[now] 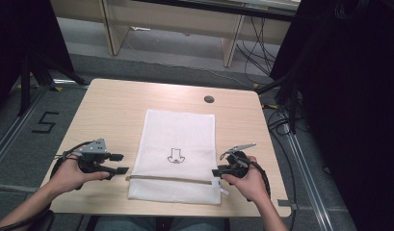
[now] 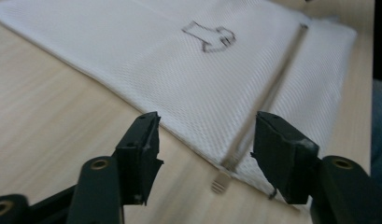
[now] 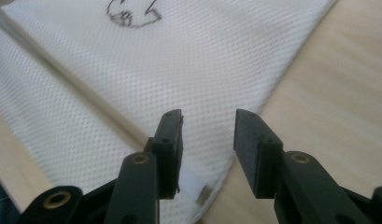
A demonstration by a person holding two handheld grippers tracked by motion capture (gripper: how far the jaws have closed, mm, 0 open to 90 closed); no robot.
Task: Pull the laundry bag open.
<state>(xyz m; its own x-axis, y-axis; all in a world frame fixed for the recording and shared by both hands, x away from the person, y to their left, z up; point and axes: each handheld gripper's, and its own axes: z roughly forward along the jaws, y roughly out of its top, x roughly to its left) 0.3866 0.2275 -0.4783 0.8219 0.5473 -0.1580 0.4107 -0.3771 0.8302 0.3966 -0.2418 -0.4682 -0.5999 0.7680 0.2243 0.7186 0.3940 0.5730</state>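
Two grippers flank the white mesh laundry bag (image 1: 177, 154) at centre frame: left gripper (image 1: 118, 164) and right gripper (image 1: 216, 172) both gape empty at its closed zipper (image 1: 170, 179); nothing started.

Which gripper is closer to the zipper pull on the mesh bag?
Left. The left gripper is open right at the zipper pull; the right gripper is at the zipper's opposite end.

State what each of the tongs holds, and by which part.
Nothing: left tongs and right tongs stand open at opposite ends of the mesh bag zipper.
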